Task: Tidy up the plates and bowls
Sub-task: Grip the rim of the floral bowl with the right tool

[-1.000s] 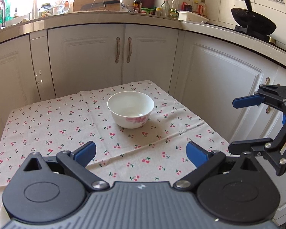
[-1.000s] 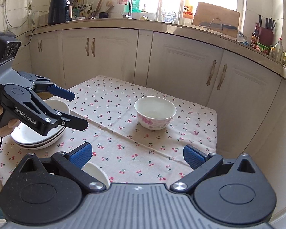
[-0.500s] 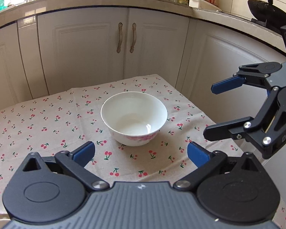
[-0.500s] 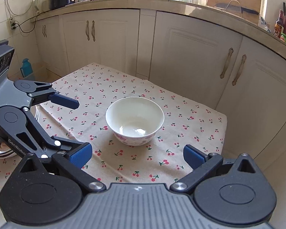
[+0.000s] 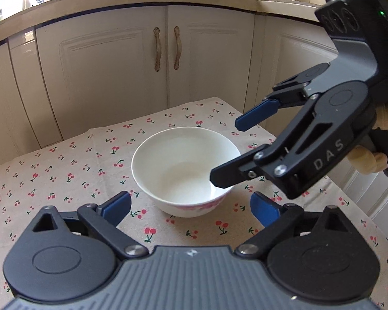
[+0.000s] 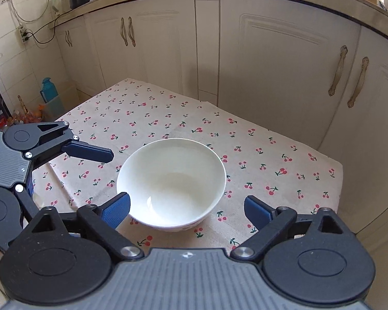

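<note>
Bowl (image 6: 171, 184) sits upright and empty on the cherry-print cloth (image 6: 258, 155) of the bench, near its cabinet-side corner. You've got the left gripper (image 5: 190, 208) and right gripper (image 6: 186, 208) flanking it, jaws just closing in but still clear of the rim, nothing gripped. My guess: you're setting up a rim pinch from the right side.

left hand-held gripper (image 5: 191, 206), right hand-held gripper (image 6: 187, 208): both angled downward, jaws apart, just been narrowing, nothing gripped.
</note>
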Tool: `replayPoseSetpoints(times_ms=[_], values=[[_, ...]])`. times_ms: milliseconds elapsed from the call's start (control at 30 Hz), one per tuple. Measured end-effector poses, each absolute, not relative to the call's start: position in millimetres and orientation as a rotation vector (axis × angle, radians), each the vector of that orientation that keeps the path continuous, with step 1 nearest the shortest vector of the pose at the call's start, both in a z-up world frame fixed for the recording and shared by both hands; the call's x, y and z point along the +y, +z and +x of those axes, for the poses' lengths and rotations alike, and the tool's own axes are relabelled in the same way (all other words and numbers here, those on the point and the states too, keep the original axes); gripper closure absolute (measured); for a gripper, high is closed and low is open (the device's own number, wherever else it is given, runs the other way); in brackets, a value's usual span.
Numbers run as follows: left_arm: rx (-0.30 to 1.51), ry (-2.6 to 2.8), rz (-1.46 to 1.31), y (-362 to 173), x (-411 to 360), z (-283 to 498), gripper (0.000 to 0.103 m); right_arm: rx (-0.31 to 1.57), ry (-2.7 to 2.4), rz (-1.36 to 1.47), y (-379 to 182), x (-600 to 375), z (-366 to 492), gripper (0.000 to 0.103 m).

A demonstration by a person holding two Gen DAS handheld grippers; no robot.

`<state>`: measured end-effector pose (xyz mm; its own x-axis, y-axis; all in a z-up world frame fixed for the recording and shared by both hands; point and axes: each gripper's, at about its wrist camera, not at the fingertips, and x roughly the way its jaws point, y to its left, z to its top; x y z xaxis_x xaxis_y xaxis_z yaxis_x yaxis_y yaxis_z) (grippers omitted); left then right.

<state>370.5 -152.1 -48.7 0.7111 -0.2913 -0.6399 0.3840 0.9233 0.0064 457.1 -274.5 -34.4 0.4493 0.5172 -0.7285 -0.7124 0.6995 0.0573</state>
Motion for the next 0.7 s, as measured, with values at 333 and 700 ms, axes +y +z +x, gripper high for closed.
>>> replayPoseSetpoints(times_ms=[333, 700], values=[[0.687, -0.378, 0.117, -57, -153, 377, 0.018, 0.86, 0.783, -0.2, -44, -267, 485, 0.018], [0.684, -0.363, 0.095, -59, -151, 379, 0.018, 0.944, 0.781, -0.154, -47, -255, 509, 0.034]])
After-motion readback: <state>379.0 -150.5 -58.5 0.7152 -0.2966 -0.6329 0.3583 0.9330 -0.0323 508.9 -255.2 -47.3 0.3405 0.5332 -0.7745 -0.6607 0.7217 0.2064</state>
